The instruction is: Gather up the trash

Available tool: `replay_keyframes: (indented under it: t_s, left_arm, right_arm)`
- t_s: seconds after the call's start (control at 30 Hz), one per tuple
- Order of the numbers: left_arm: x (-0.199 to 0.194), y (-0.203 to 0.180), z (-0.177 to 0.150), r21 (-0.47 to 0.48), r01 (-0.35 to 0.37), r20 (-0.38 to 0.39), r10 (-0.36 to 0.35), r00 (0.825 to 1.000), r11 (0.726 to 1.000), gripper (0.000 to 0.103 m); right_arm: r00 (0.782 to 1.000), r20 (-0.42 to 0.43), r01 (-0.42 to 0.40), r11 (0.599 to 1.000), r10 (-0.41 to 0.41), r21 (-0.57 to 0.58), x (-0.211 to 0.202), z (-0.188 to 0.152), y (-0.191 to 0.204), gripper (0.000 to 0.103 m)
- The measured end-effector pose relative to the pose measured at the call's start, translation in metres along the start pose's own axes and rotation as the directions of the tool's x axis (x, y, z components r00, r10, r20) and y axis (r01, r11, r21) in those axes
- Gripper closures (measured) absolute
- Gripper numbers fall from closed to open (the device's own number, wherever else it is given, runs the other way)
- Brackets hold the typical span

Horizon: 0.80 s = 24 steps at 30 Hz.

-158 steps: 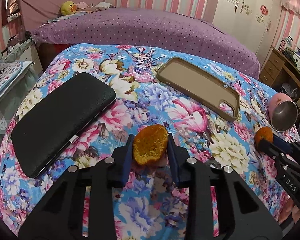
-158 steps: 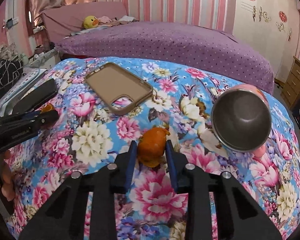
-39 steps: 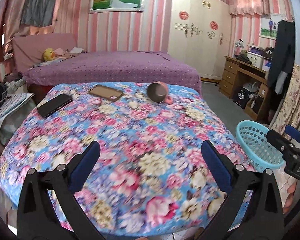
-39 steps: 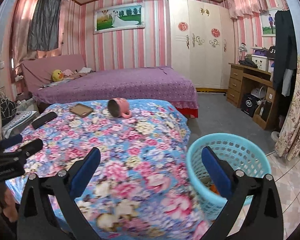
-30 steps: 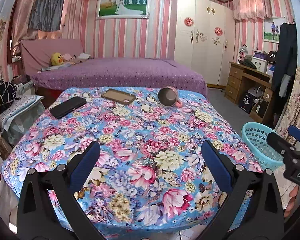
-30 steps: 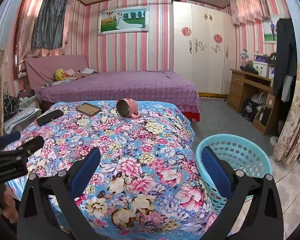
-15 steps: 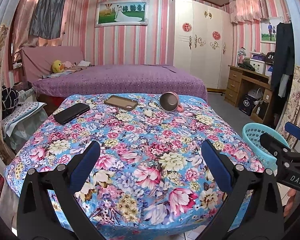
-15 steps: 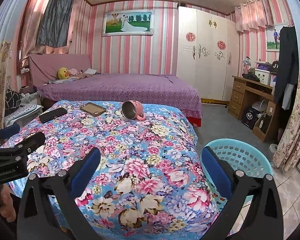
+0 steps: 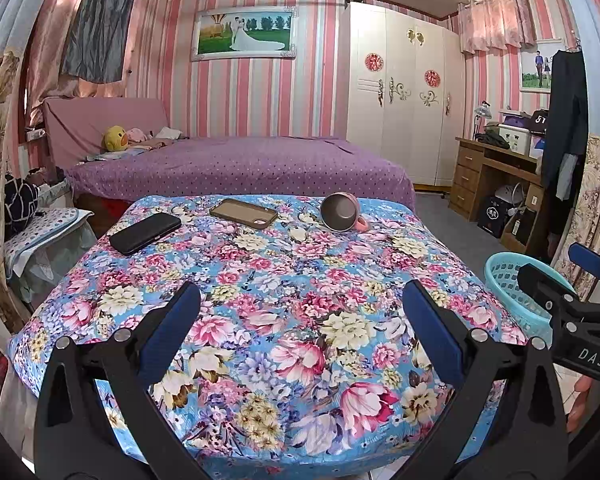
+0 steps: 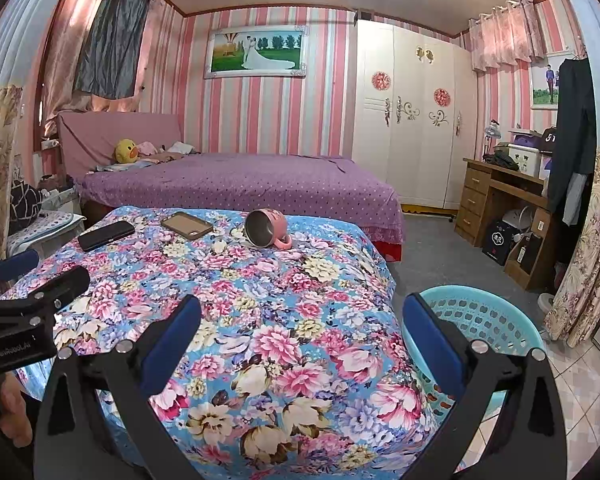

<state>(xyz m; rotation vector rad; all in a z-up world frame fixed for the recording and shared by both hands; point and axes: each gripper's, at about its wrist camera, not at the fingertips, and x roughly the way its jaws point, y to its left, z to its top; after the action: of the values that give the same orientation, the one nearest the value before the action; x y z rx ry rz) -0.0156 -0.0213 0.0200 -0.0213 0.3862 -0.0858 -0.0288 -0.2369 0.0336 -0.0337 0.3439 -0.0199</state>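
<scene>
While level above floral cloth (image 9: 300, 320), left tool (image 9: 300, 332), right tool (image 10: 300, 332) gape wide, empty.

left wrist: set back at near edge of floral table (image 9: 300, 280), facing bed | right wrist: further right, beside basket (image 10: 488, 320) | shared: table, mug (image 9: 340, 212), bed (image 10: 240, 184)

A pink mug (image 9: 342, 213) is lying on its side on the floral tablecloth (image 9: 284, 320), near a tan phone case (image 9: 244, 213) and a black phone (image 9: 145, 233).
</scene>
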Motion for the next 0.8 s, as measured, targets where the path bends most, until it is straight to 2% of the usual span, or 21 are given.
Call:
replay_keyframes:
  t_s: [0.8]
  left_arm:
    - [-0.0007, 0.0005, 0.0008, -0.009, 0.008, 0.005, -0.008, 1.000, 1.000, 0.005]
  right_arm:
    - [1.000, 0.013, 0.005, 1.000, -0.005, 0.010, -0.0030, 0.0031, -0.0066, 0.004]
